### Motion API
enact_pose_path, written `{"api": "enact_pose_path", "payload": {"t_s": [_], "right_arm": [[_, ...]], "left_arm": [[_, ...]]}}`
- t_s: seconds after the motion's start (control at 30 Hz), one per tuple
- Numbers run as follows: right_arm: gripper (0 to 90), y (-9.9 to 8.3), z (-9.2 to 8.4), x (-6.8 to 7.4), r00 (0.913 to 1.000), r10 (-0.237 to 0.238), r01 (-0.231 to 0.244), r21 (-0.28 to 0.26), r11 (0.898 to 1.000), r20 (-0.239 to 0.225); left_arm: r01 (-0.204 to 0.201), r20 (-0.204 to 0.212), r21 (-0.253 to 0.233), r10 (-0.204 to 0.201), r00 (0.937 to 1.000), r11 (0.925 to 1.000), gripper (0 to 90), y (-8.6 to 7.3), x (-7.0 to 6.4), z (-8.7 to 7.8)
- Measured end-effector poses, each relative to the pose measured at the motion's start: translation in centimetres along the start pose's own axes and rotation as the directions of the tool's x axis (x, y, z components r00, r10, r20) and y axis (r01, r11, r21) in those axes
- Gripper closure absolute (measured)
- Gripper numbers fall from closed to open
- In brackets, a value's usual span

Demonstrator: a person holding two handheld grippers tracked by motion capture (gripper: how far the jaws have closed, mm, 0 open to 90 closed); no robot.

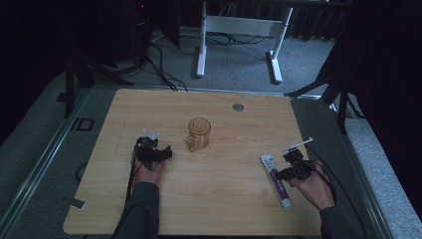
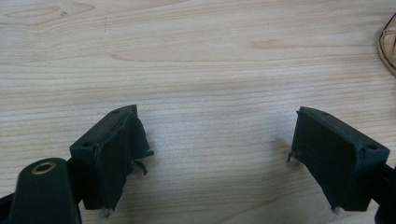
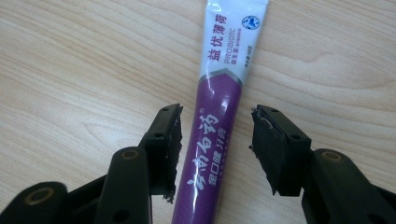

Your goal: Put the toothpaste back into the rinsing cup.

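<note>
The right tongs [image 3: 215, 149] stand nearest the lens in the right gripper view, jaws apart on either side of a purple-and-white toothpaste tube [image 3: 219, 116] that lies flat on the worktop [image 3: 70, 70]. One jaw sits very close to the tube's side, though contact cannot be confirmed; the other is clear of it. The tube's lower end is cut off at the bottom edge and its crimped end runs out at the top. Small print on the white part is too fine to read.

In the high view the tube [image 1: 276, 180] lies beside the right tongs [image 1: 292, 164], partly under them, with its cap end nearest the person.

The left tongs [image 2: 215, 158] are spread wide over bare wood, nothing between the jaws. Just a sliver of amber glass [image 2: 387, 49] shows at the edge, ahead of them and to one side.

From above, the left tongs [image 1: 152, 152] rest near an amber glass mug [image 1: 198, 133] standing upright between the two tongs. It looks empty, though the dim light makes that hard to confirm. A small round metal cap [image 1: 238, 107] sits in the worktop beyond the mug.
</note>
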State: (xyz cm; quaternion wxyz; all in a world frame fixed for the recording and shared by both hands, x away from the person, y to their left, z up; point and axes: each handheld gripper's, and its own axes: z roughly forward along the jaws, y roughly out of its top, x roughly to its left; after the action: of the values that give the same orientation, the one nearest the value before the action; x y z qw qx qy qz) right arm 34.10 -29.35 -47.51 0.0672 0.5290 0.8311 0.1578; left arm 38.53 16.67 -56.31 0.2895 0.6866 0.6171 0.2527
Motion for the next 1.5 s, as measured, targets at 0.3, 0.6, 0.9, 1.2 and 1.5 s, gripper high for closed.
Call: {"api": "enact_pose_path", "payload": {"t_s": [0.3,0.6,0.9,1.2,1.5], "right_arm": [[51.7,0.5,0.3,0.6,0.9997,-0.025,0.025,0.034,0.999,-0.003],[51.7,1.0,0.6,0.7,0.9996,-0.026,0.027,0.067,0.997,-0.014],[52.4,1.4,0.7,0.6,0.9999,-0.01,0.011,0.1,0.995,-0.011],[54.5,1.6,0.7,1.1,0.9999,-0.007,0.008,0.121,0.993,-0.012],[54.2,1.8,1.1,1.0,0.9996,0.025,-0.024,0.151,0.988,-0.008]], "left_arm": [[0.0,0.0,0.0,0.0,1.0,1.0,15.4,0.0,0.0,0.0],[0.0,0.0,0.0,0.0,1.0,1.0,15.4,0.0,0.0,0.0],[0.0,0.0,0.0,0.0,1.0,1.0,15.4,0.0,0.0,0.0],[0.0,0.0,0.0,0.0,1.0,1.0,15.4,0.0,0.0,0.0],[0.0,0.0,0.0,0.0,1.0,1.0,15.4,0.0,0.0,0.0]]}}
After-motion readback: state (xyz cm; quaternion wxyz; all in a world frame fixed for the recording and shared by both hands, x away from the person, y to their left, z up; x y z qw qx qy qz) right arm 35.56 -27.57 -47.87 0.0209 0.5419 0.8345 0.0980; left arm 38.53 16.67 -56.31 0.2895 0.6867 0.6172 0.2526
